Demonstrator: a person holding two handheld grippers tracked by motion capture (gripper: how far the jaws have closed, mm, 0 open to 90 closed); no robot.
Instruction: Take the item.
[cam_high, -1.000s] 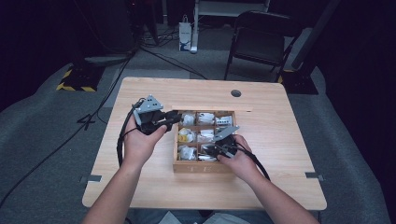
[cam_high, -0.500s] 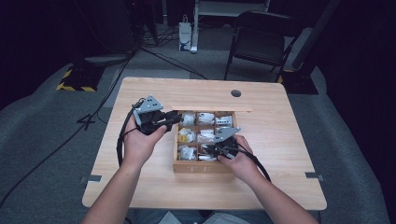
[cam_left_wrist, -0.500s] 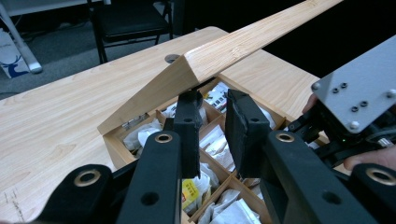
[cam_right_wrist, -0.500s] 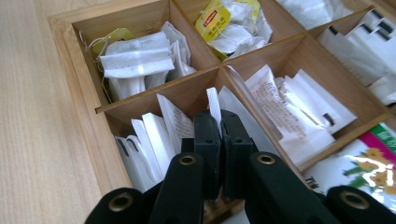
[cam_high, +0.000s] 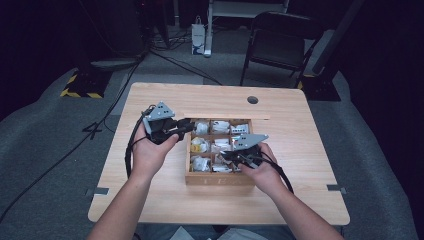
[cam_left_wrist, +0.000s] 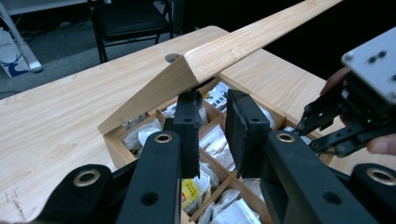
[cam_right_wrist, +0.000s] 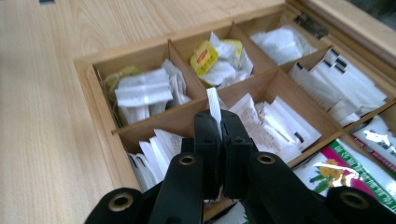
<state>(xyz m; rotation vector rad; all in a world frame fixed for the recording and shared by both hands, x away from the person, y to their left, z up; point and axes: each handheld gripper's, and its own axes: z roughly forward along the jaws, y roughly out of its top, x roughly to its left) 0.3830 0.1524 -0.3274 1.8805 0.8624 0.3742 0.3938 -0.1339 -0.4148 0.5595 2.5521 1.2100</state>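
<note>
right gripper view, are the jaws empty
No, the right gripper has its jaws shut on a thin white packet that sticks up between them above the wooden box.

Almost nothing differs from the earlier pictures. The right claw sits very slightly lower and nearer to the person over the wooden box, with a barely visible shift.

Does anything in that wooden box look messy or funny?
A little. In the wooden box, the packets lie crumpled and jumbled in their compartments, not in neat rows. One thin white packet sticks up on edge, pinched in the right gripper. The lid stands tilted half open above the left gripper. Nothing looks spilled or broken.
</note>
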